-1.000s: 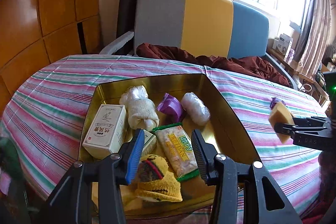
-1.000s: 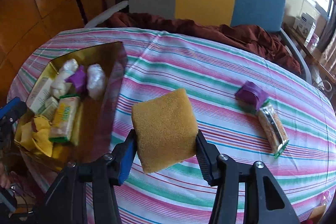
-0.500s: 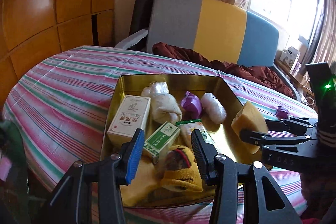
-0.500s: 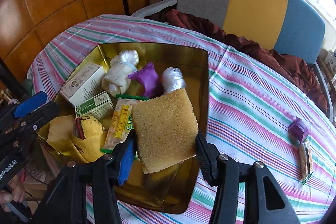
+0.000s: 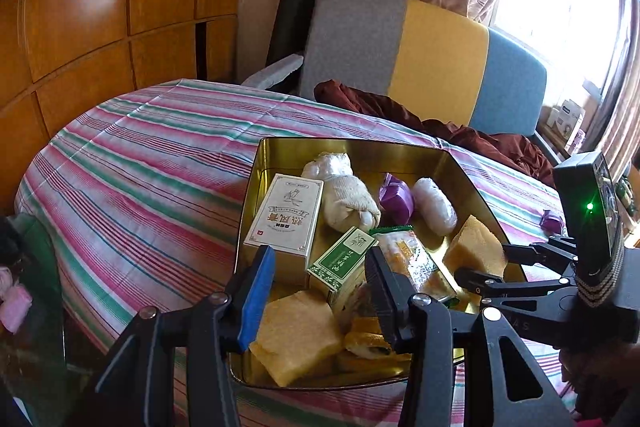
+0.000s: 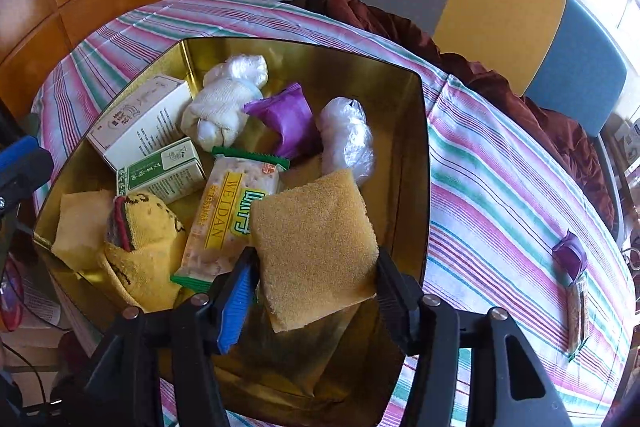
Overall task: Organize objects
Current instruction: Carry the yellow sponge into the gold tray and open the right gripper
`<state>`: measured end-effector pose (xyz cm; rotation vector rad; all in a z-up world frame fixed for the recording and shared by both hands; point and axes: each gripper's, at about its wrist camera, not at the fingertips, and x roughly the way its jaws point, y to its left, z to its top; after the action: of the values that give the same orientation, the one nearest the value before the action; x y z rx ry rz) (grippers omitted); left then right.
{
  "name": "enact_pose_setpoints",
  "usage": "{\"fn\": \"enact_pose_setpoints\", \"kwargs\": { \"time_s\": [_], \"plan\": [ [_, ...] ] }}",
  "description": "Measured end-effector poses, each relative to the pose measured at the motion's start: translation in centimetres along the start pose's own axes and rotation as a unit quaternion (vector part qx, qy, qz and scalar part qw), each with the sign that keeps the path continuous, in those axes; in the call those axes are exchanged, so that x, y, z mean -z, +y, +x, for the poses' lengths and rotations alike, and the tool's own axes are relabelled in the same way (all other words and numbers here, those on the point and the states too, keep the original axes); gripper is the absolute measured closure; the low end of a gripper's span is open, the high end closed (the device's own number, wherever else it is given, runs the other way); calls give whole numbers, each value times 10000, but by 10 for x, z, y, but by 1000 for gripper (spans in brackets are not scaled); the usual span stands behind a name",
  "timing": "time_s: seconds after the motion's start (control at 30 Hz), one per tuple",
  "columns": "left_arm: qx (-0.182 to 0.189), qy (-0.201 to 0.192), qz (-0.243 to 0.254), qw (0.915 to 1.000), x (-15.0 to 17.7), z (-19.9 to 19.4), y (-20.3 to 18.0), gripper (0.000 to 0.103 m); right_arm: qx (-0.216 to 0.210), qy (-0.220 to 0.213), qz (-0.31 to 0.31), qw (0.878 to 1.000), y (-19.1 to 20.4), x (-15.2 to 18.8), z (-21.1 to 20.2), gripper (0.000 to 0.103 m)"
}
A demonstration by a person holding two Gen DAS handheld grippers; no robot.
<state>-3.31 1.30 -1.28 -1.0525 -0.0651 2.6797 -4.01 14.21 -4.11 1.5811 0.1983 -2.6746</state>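
A gold tin tray (image 6: pixel 414 115) (image 5: pixel 352 149) on the striped table holds a white box (image 6: pixel 140 123), a green box (image 6: pixel 164 173), a white sock roll (image 6: pixel 222 107), a purple packet (image 6: pixel 286 119), a plastic-wrapped roll (image 6: pixel 346 139), a WEIDAN snack pack (image 6: pixel 224 215), a yellow sock (image 6: pixel 140 243) and a sponge (image 5: pixel 294 335). My right gripper (image 6: pixel 316 279) is shut on another yellow sponge (image 6: pixel 316 251) (image 5: pixel 474 247), held over the tray's right side. My left gripper (image 5: pixel 320 275) is open and empty over the tray's near edge.
A purple packet (image 6: pixel 570 253) and a snack pack (image 6: pixel 578 311) lie on the striped cloth (image 6: pixel 500 195) to the right of the tray. A grey, yellow and blue chair (image 5: pixel 420 63) with a maroon cloth (image 5: pixel 460 135) stands behind the table. Wooden panels (image 5: pixel 100 11) are at left.
My right gripper has carried the sponge leftwards from above the bare cloth to over the tray, lower inside it. The left gripper has drawn back a little.
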Motion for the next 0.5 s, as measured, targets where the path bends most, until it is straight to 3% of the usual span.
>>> {"fn": "enact_pose_setpoints", "kwargs": {
  "time_s": [0.1,0.23,0.5],
  "plan": [
    [-9,4,1,10000,0,0,0,55,4,59,-26,10000,1,0,3,42],
    [-27,-10,6,10000,0,-1,-1,51,-5,19,-28,10000,1,2,2,23],
    [-39,-28,97,9999,-1,-5,-6,51,-142,-352,175,9991,-10,3,-22,23]
  ]
}}
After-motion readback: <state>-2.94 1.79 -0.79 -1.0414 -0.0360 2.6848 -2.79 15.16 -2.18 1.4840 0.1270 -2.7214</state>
